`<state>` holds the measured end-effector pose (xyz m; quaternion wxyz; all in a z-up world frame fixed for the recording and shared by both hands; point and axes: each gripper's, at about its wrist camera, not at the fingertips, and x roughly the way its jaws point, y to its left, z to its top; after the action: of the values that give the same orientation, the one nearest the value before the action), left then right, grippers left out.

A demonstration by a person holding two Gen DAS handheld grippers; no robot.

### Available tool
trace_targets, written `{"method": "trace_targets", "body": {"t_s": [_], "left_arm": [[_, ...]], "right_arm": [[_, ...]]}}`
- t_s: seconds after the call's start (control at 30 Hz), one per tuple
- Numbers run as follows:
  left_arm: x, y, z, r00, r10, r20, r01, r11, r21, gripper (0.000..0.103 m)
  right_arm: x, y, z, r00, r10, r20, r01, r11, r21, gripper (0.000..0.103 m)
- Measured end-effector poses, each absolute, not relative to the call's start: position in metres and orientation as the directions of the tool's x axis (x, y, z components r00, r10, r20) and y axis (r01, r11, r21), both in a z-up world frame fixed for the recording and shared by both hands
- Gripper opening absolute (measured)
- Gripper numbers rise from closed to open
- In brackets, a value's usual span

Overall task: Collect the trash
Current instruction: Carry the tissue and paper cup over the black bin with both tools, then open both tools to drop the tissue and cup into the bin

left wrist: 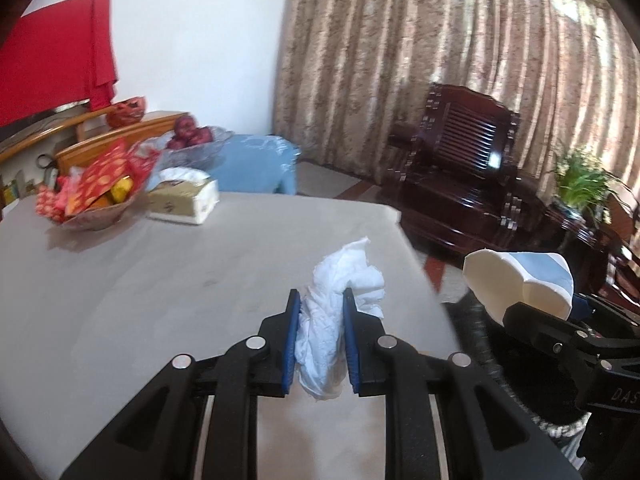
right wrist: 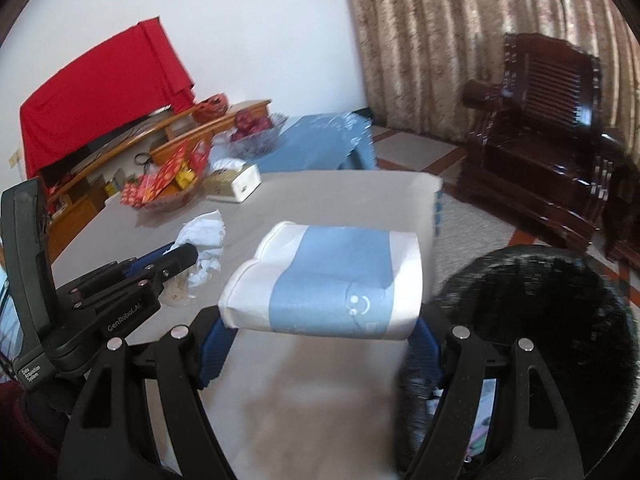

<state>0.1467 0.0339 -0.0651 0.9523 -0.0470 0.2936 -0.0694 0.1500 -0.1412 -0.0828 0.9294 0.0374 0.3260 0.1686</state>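
Left-wrist view: crumpled white tissue (left wrist: 338,312) is being pinched between the blue pads (left wrist: 293,344) of the left gripper (left wrist: 320,340), whose jaws are being held nearly closed on the wad. The tissue is protruding ahead of and below the fingertips, over the grey table (left wrist: 140,292). Well ahead and to the left of the tongs, a snack bowl (left wrist: 96,196), a tissue box (left wrist: 184,200) and a fruit bowl (left wrist: 196,144) are being shown at the far edge. To the right of the tongs, beyond the table edge, the flattened paper cup (left wrist: 520,284) is being carried by the right gripper (left wrist: 560,320).

Right-wrist view: the paper cup (right wrist: 332,280), white with a blue band, is being clamped crosswise between the blue pads (right wrist: 214,352) of the right gripper (right wrist: 320,344), the jaws being set wide and closed on its flattened sides. Just beside and below-right of the tongs, a dark round bin (right wrist: 532,320) is being approached. To the left, the left gripper (right wrist: 176,256) with the tissue (right wrist: 204,240) is being held above the table (right wrist: 320,200).

Handling, as judged: both items are being treated as very light and soft. The tissue is likely to be compressible and prone to tearing or slipping free if pinched only at a loose edge, so the bulk of the wad is being favoured. The cup is probably springy, crushable and smooth, so a mid-body grip is being favoured.
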Motion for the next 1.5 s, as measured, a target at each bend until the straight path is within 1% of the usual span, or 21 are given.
{"method": "trace_targets", "body": {"t_s": [0.3, 0.6, 0.83, 1.17, 1.27, 1.33, 1.37, 1.4, 1.43, 1.47, 1.5], "left_arm": [[0.148, -0.046, -0.047, 0.806, -0.301, -0.510, 0.280, 0.952, -0.121, 0.020], [0.145, -0.123, -0.049, 0.756, -0.412, -0.509, 0.418, 0.902, -0.109, 0.020], [0.155, -0.172, -0.059, 0.715, -0.459, -0.528, 0.481, 0.870, -0.105, 0.020], [0.171, -0.215, -0.081, 0.669, -0.472, -0.574, 0.520, 0.849, -0.093, 0.021], [0.175, -0.221, -0.087, 0.653, -0.478, -0.588, 0.526, 0.844, -0.101, 0.024], [0.176, -0.222, -0.089, 0.648, -0.480, -0.591, 0.531, 0.841, -0.102, 0.028], [0.177, -0.221, -0.090, 0.645, -0.483, -0.592, 0.533, 0.840, -0.104, 0.029], [0.177, -0.221, -0.090, 0.639, -0.489, -0.594, 0.538, 0.836, -0.110, 0.038], [0.176, -0.220, -0.090, 0.637, -0.492, -0.593, 0.539, 0.835, -0.114, 0.047], [0.176, -0.218, -0.089, 0.638, -0.493, -0.591, 0.536, 0.836, -0.118, 0.052], [0.177, -0.216, -0.089, 0.639, -0.495, -0.589, 0.534, 0.836, -0.123, 0.060]], "right_arm": [[0.121, -0.220, -0.074, 0.803, 0.196, -0.563, -0.138, 0.980, 0.144, 0.073], [0.099, -0.286, -0.086, 0.818, 0.065, -0.572, -0.004, 0.994, 0.107, 0.073], [0.093, -0.317, -0.107, 0.800, 0.006, -0.601, 0.064, 0.993, 0.095, 0.073], [0.099, -0.341, -0.138, 0.760, -0.036, -0.649, 0.118, 0.990, 0.083, 0.074], [0.102, -0.344, -0.145, 0.743, -0.045, -0.668, 0.123, 0.990, 0.071, 0.075], [0.104, -0.346, -0.150, 0.733, -0.046, -0.678, 0.124, 0.990, 0.068, 0.080], [0.104, -0.346, -0.151, 0.729, -0.050, -0.683, 0.128, 0.990, 0.064, 0.086], [0.104, -0.347, -0.153, 0.726, -0.054, -0.686, 0.131, 0.989, 0.061, 0.089], [0.103, -0.347, -0.154, 0.724, -0.057, -0.688, 0.134, 0.989, 0.059, 0.089], [0.102, -0.348, -0.154, 0.721, -0.063, -0.690, 0.140, 0.989, 0.056, 0.091], [0.102, -0.348, -0.154, 0.719, -0.067, -0.692, 0.145, 0.988, 0.055, 0.093]]}}
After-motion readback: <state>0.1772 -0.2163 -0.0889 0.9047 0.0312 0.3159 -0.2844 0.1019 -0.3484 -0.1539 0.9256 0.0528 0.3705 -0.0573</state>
